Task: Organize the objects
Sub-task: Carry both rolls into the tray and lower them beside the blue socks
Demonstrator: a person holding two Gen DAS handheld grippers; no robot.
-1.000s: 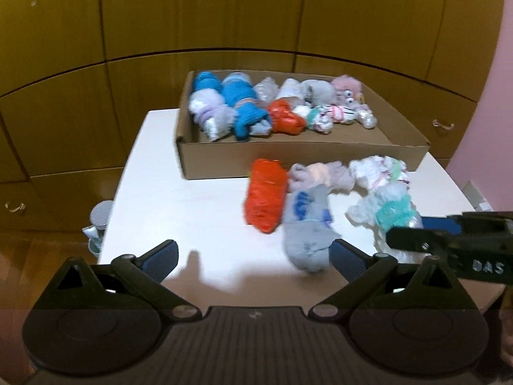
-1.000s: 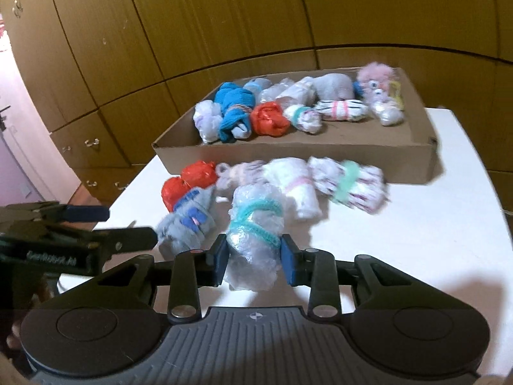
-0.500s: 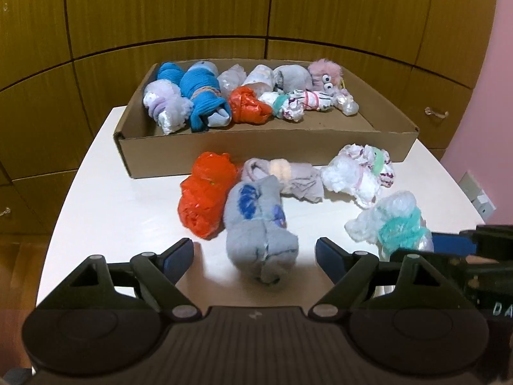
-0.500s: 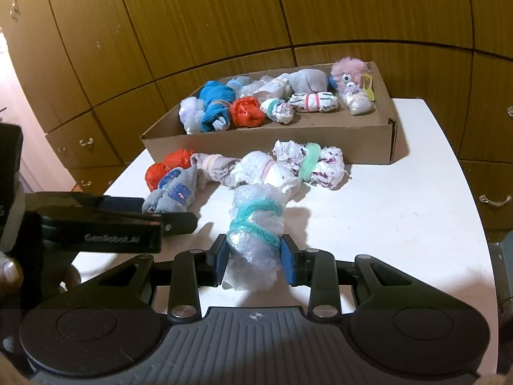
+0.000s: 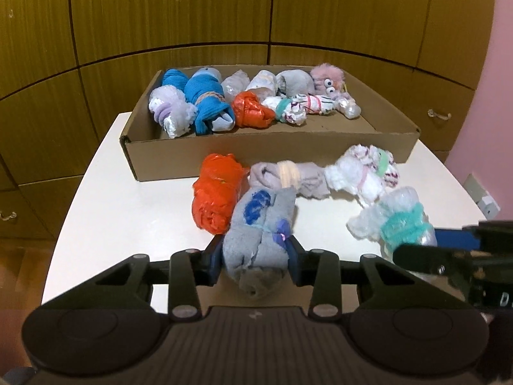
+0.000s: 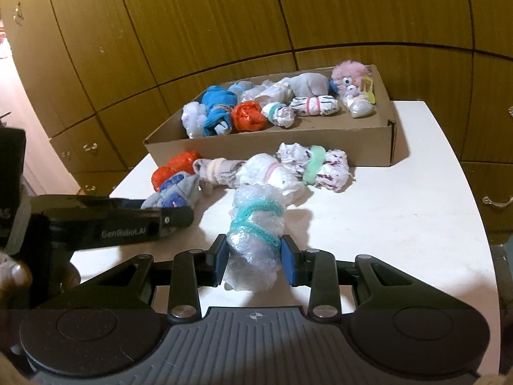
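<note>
- Closing on the grey sock bundle (image 5: 261,234), the left gripper (image 5: 255,253) has its blue pads against both sides of the roll at the near edge of the white table (image 5: 128,218).
- Clenched likewise, the right gripper (image 6: 255,256) grasps the bubble-wrap bundle (image 6: 256,234) banded in teal, also low at the near edge.
- Both grips sit on the near ends of the rolls, probably so each can be lifted clear and carried to the far side.
- Just beyond the grey roll lie an orange bundle (image 5: 216,195), touching it on the left, a pale grey bundle (image 5: 288,178) tied with a cream band, and a white patterned bundle (image 5: 362,173) to the right.
- Farther off stands the cardboard box (image 5: 256,154), its far row already filled; its near wall must be cleared.
</note>
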